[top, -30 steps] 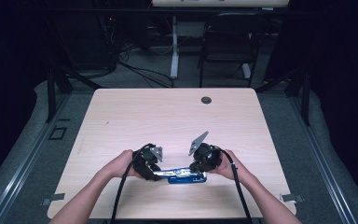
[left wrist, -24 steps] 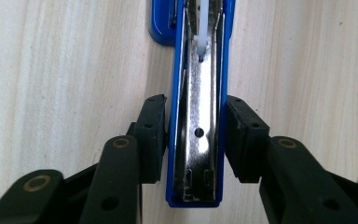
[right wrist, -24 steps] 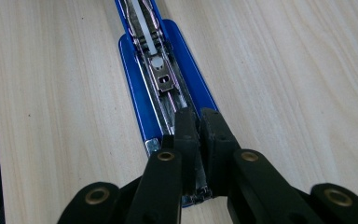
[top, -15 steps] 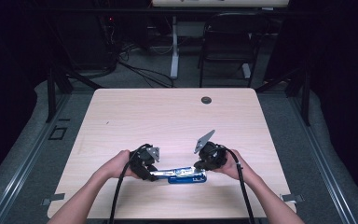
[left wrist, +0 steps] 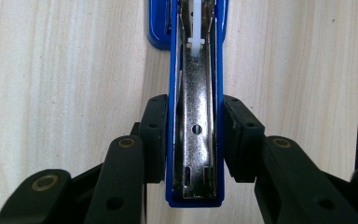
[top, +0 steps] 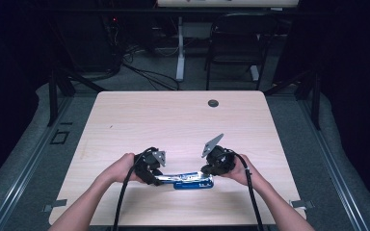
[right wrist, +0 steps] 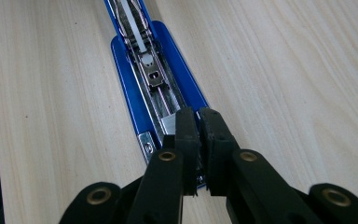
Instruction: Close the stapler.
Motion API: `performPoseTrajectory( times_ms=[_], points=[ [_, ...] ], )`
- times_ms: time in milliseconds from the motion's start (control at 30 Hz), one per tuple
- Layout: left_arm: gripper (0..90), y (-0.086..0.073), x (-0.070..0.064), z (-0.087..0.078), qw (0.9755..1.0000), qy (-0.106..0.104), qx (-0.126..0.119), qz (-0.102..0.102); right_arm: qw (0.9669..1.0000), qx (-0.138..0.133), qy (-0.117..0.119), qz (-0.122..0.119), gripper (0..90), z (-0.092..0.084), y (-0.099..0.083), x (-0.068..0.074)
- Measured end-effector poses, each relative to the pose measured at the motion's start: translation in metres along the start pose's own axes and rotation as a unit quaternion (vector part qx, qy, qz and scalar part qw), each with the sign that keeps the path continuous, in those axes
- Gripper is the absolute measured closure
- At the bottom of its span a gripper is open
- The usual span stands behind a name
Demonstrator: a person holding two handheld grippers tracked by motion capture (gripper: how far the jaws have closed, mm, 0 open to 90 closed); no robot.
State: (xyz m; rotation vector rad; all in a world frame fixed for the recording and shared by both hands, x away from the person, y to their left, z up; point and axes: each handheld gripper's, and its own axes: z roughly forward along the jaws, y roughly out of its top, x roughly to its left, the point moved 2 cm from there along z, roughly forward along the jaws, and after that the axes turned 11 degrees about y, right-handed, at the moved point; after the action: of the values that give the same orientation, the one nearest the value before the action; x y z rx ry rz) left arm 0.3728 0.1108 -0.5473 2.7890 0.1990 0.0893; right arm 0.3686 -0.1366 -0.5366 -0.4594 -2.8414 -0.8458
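A blue stapler [top: 188,180] lies swung open flat near the table's front edge. In the left gripper view its blue arm with the metal lining [left wrist: 195,84] runs away from me. My left gripper [left wrist: 193,140] is shut on that arm, one pad pressing each blue side. In the high view the left gripper [top: 160,177] is at the stapler's left end and the right gripper [top: 207,174] at its right end. My right gripper [right wrist: 198,121] is shut, its tips down on the staple channel near the end of the blue base [right wrist: 128,100]. Whether anything is pinched there I cannot tell.
The light wooden table [top: 173,125] has a small black round grommet [top: 213,103] near its far edge. A dark chair [top: 236,43] and cables stand beyond the table. The person's forearms reach in over the front edge.
The right gripper has edged slightly to the right along the stapler. The left gripper and the stapler have stayed put.
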Motion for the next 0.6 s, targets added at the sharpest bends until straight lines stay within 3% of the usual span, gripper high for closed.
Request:
performPoseTrajectory(
  times_ms=[167,300,600],
  points=[
    [64.7,0.001,0.0,-0.003,1.0,0.004,-0.002,-0.001,0.9998,-0.016,0.0,-0.011,89.2,0.007,0.007,0.007],
    [64.6,0.001,-0.001,-0.003,1.0,0.002,-0.006,-0.004,0.9997,-0.016,-0.006,-0.02,90.0,0.016,0.015,0.012],
    [64.2,0.001,0.0,-0.004,1.0,-0.001,-0.007,-0.005,0.9995,-0.011,0.006,-0.03,90.0,0.032,0.024,0.016]
  ],
)
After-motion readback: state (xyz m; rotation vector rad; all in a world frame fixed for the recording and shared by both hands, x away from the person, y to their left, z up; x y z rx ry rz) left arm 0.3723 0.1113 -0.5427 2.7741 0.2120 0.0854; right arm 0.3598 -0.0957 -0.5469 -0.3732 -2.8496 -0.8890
